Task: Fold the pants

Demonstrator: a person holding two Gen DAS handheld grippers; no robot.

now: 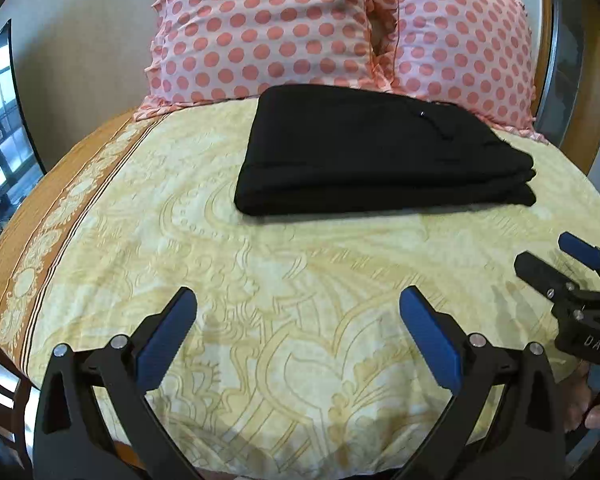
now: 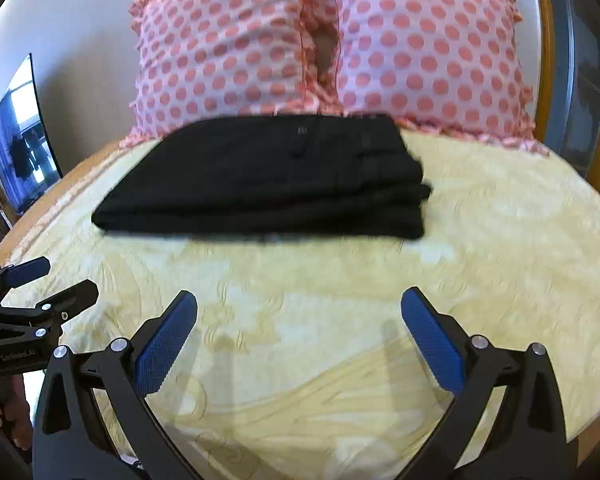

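Black pants (image 1: 384, 152), folded into a thick rectangular stack, lying flat on the yellow patterned bedspread (image 1: 284, 280) toward the head of the bed. Far edge of the stack touching or just short of two pink polka-dot pillows (image 1: 260, 28) propped side by side against the headboard; cannot tell which. Layered fold edges showing on the stack's right end, rounded fold on the left. Orange border band (image 1: 60, 208) running down the bedspread's left side.

Left gripper (image 1: 298, 320) hovering low over the bedspread on the near side, well apart from the pants, jaws spread wide with nothing between the blue pads (image 1: 168, 340). Right gripper (image 2: 298, 320) likewise over the near part of the bed, jaws wide apart and empty, short of the pants (image 2: 268, 180). Each gripper visible at the edge of the other's view: right gripper (image 1: 572, 272) at the far right of the left wrist view, left gripper (image 2: 40, 284) at the far left of the right wrist view, both with fingers parted. Right wrist view somewhat blurred. Dark screen (image 2: 20, 140) leaning against the wall to the left of the bed.
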